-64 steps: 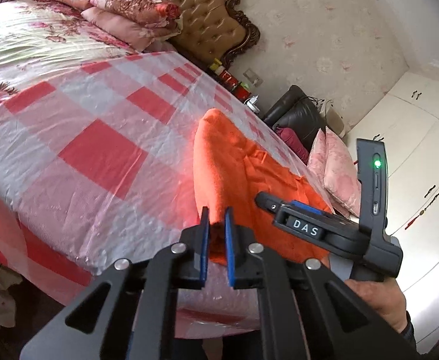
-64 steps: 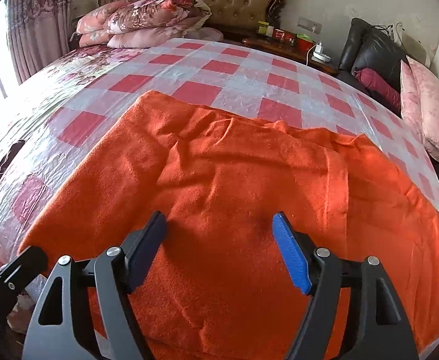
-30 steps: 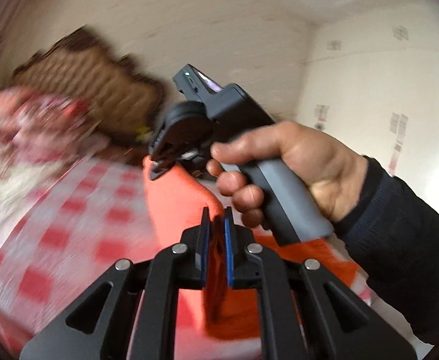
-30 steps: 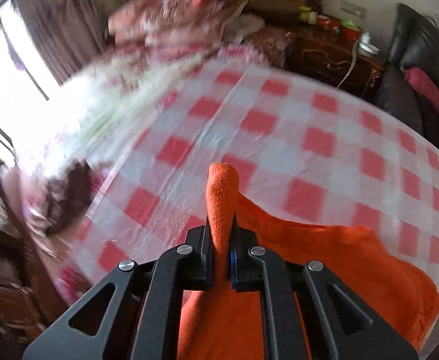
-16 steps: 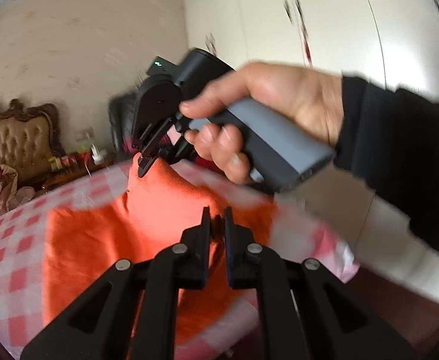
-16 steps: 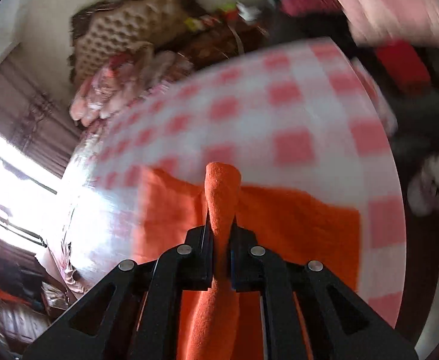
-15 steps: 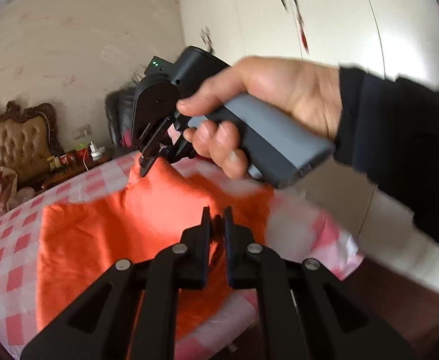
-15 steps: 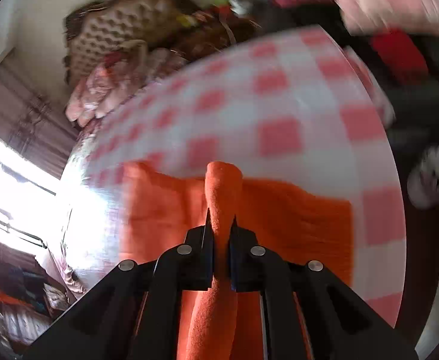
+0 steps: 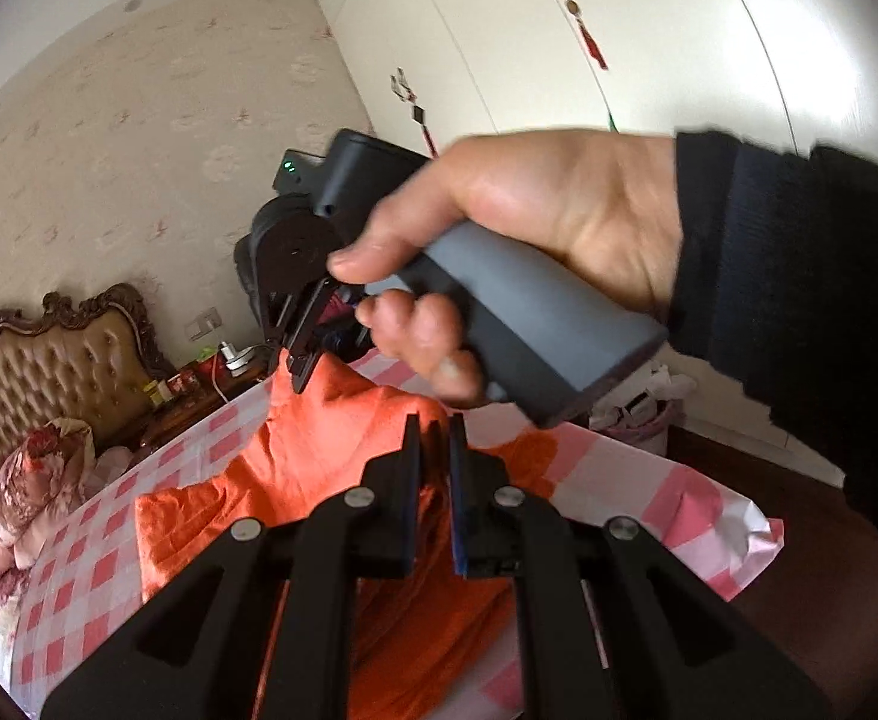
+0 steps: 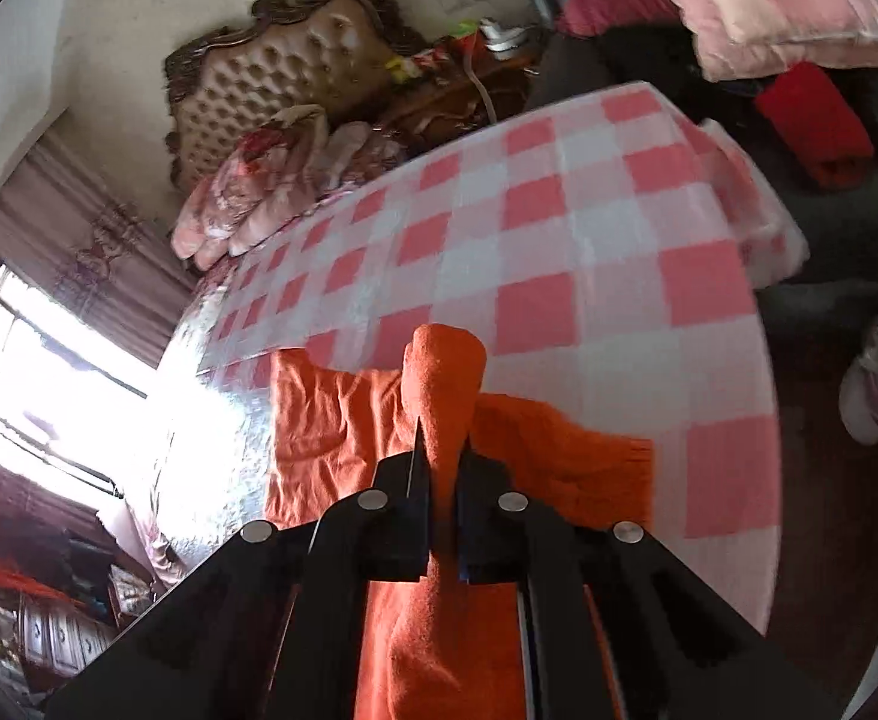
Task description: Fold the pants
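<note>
The orange pants [image 9: 319, 468] [image 10: 331, 438] lie partly spread on the bed's red-and-white checked cover [image 9: 73, 576] [image 10: 559, 252], with one end lifted. My left gripper [image 9: 434, 426] is shut on a fold of the orange cloth. My right gripper [image 10: 442, 438] is shut on another pinch of it, and a tongue of cloth sticks up past its tips. In the left wrist view the right gripper [image 9: 298, 369] shows ahead, held by a hand [image 9: 499, 252] in a dark sleeve, its tips clamped on the raised orange edge.
A tufted headboard [image 9: 49, 360] [image 10: 295, 72] and pink floral pillows [image 9: 25, 480] [image 10: 259, 198] mark the bed's far end. A nightstand with bottles [image 9: 187, 384], white wardrobes [image 9: 559, 30], a dark sofa with pink cushions [image 10: 769, 6] and a bright window [image 10: 49, 372] surround the bed.
Both grippers have swung sideways and a little lower with the pinched orange cloth; the views turned from the headboard towards the wardrobes. The pants now drape across the bed's corner. Both stayed shut.
</note>
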The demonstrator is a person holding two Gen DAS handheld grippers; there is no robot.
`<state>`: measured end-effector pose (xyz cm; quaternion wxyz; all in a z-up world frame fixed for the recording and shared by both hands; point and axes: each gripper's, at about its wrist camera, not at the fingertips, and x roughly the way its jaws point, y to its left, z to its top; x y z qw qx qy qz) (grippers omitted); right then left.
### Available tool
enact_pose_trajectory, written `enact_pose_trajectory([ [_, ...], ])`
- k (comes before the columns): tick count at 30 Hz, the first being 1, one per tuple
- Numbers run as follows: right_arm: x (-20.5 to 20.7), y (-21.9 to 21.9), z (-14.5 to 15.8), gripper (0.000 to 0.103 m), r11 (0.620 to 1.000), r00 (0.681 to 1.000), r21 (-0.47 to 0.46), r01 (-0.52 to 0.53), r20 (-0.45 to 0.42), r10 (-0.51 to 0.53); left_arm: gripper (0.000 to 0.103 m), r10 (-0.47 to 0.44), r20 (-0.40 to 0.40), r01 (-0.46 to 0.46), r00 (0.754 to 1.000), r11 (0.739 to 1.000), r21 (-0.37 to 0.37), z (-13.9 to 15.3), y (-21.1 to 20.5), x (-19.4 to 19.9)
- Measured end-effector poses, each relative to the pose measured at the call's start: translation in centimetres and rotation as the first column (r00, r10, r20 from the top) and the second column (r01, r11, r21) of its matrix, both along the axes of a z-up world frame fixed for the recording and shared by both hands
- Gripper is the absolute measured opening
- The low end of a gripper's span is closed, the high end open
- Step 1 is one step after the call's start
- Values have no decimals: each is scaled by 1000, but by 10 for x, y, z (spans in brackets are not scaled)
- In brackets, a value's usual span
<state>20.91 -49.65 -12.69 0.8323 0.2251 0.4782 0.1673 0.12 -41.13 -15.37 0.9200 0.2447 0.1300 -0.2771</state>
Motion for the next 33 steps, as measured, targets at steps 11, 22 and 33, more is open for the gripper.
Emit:
enact_pose_trajectory([
  [11,-18,-38,-21,33,975,986,-149,166,46,-161,45,-161,-137,155,977,987,-52,-23,12,-7],
  [22,-138,71,14,60,807,921,-509,300,374,-107,29,94,-310,-209,946,908,-363,3,212,35],
  [33,-134,96,-58,70,636,926,-677,371,320,-200,32,97,-514,-238,852,947,-215,-43,222,69],
])
